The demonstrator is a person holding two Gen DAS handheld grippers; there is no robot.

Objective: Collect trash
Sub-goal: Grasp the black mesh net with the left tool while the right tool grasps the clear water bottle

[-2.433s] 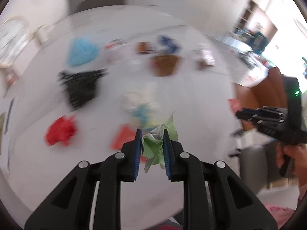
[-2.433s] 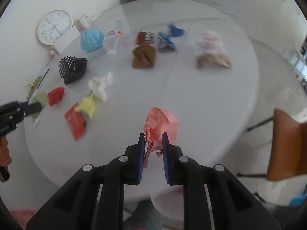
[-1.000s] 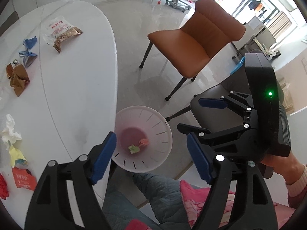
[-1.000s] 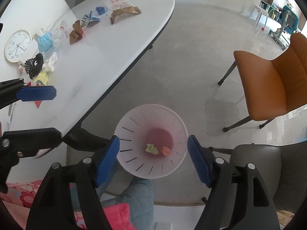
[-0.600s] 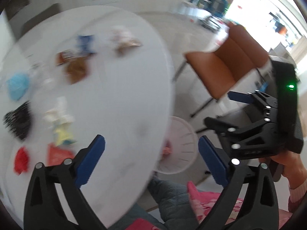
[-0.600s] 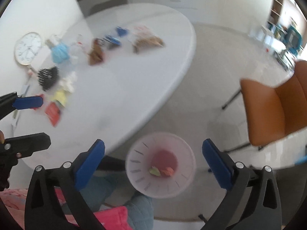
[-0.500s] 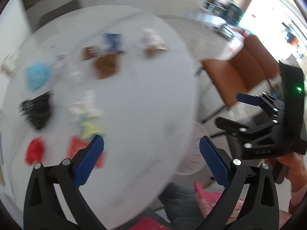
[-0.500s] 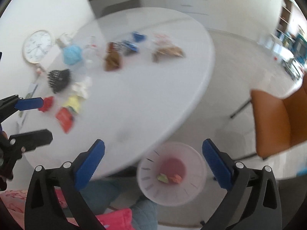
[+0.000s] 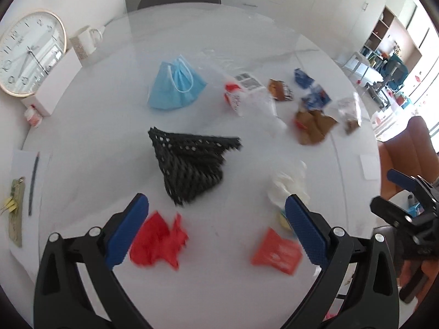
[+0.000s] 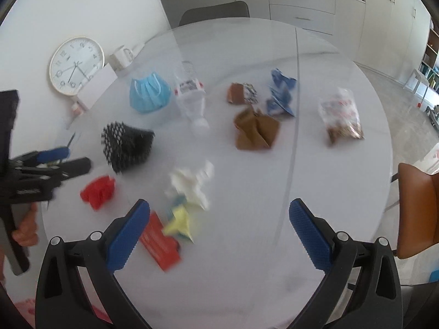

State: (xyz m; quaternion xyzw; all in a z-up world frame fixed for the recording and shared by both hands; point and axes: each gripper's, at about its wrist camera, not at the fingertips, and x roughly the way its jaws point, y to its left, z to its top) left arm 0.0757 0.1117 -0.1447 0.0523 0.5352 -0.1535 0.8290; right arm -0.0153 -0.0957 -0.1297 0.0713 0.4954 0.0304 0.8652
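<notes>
Trash lies scattered on a white round table [image 9: 247, 33]. My left gripper [image 9: 216, 226] is open and empty above the table's near edge, with a crumpled red paper [image 9: 159, 240] by its left finger and a red wrapper [image 9: 275, 252] by its right finger. A black mesh sleeve [image 9: 192, 164] lies just beyond. My right gripper [image 10: 219, 233] is open and empty above a yellow scrap [image 10: 179, 223], a red wrapper [image 10: 160, 242] and a white crumpled tissue [image 10: 190, 183]. The left gripper also shows at the left of the right wrist view [image 10: 52, 161].
Farther back lie a blue face mask [image 9: 175, 85], a crushed clear bottle [image 10: 190, 93], brown paper [image 10: 255, 131], blue wrappers [image 10: 281, 93] and a snack bag [image 10: 341, 118]. A wall clock [image 9: 30, 54] and a mug [image 9: 85, 42] stand at the left. An orange chair [image 10: 417, 205] is at the right.
Both grippers dropped their paper wads into the pink bin beside the table, then swung back up over the table. Both are open and empty.
</notes>
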